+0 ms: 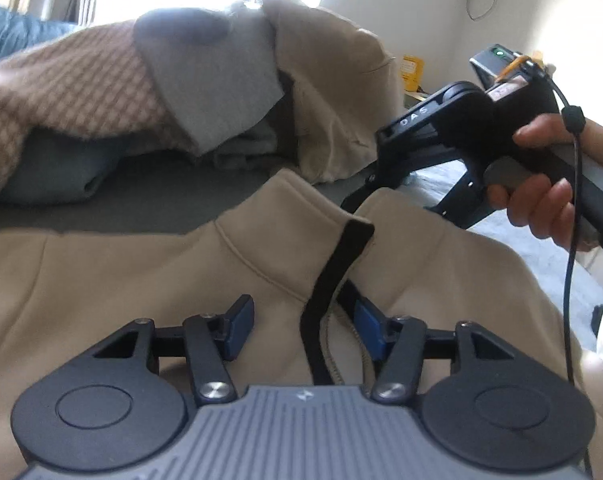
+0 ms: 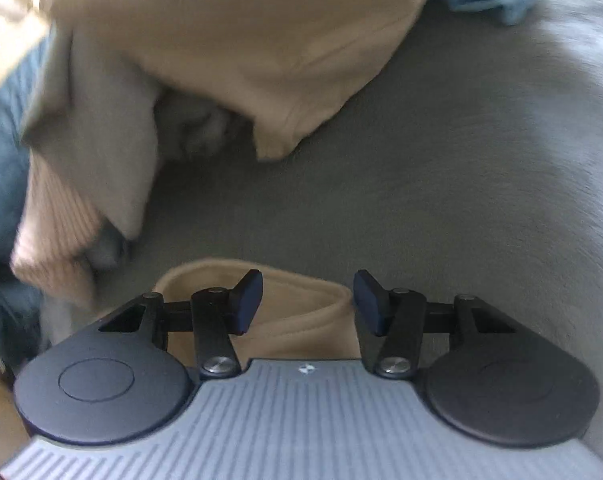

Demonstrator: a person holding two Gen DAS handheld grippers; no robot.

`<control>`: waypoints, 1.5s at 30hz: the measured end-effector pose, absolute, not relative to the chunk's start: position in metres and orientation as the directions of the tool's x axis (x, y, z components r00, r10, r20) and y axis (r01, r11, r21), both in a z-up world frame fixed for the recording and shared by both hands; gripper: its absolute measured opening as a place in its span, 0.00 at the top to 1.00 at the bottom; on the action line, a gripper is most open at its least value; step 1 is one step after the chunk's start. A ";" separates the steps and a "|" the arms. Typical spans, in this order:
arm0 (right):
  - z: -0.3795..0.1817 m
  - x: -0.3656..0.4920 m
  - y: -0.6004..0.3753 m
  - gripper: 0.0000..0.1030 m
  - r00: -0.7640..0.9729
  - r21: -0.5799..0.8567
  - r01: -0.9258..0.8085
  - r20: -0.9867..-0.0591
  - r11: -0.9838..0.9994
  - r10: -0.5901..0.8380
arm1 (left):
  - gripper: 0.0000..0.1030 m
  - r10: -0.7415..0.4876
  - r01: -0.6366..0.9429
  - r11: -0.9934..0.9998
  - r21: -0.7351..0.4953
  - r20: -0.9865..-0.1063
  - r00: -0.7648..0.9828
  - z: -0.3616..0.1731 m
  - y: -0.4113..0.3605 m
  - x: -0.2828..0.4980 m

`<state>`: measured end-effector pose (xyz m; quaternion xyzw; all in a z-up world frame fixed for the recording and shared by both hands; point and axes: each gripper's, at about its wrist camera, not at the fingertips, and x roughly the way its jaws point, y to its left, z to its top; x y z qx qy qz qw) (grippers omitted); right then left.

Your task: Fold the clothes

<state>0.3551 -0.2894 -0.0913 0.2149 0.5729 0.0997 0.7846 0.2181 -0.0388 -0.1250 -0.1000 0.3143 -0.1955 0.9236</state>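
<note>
Grey bedding (image 1: 149,196) fills the middle of the left wrist view, with a bright window behind. On it lies a beige zip-neck top (image 1: 101,280), spread fairly flat with its collar (image 1: 285,216) standing and a dark zipper strip running down from it. The left gripper (image 1: 303,328) hovers over the chest just below the collar, jaws apart and holding nothing, probably placed to take the fabric by the neckline. Beyond the top sits a loose heap of clothes (image 1: 205,92): checked, grey and beige pieces. A hand (image 1: 541,196) holds the right tool at the right edge.

From the right wrist view, the right gripper (image 2: 307,304) also stands agape and empty, just above the collar (image 2: 293,312). No basket or other container shows in either view.
</note>
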 end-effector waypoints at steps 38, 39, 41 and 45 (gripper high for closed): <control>-0.021 0.208 -0.199 0.80 0.694 -0.114 -0.459 -0.665 0.881 0.276 | 0.43 -0.563 0.281 0.759 -0.587 -0.375 0.737 -0.142 -0.002 0.217; -0.031 0.205 -0.192 0.76 0.680 -0.122 -0.475 -0.679 0.872 0.275 | 0.43 -0.569 0.280 0.748 -0.602 -0.364 0.737 -0.143 0.000 0.217; -0.050 0.204 -0.181 0.73 0.664 -0.154 -0.493 -0.703 0.857 0.256 | 0.44 -0.578 0.271 0.728 -0.630 -0.350 0.737 -0.145 0.005 0.218; -0.076 0.212 -0.164 0.61 0.663 -0.240 -0.502 -0.724 0.831 0.192 | 0.44 -0.590 0.260 0.698 -0.667 -0.329 0.737 -0.148 0.011 0.221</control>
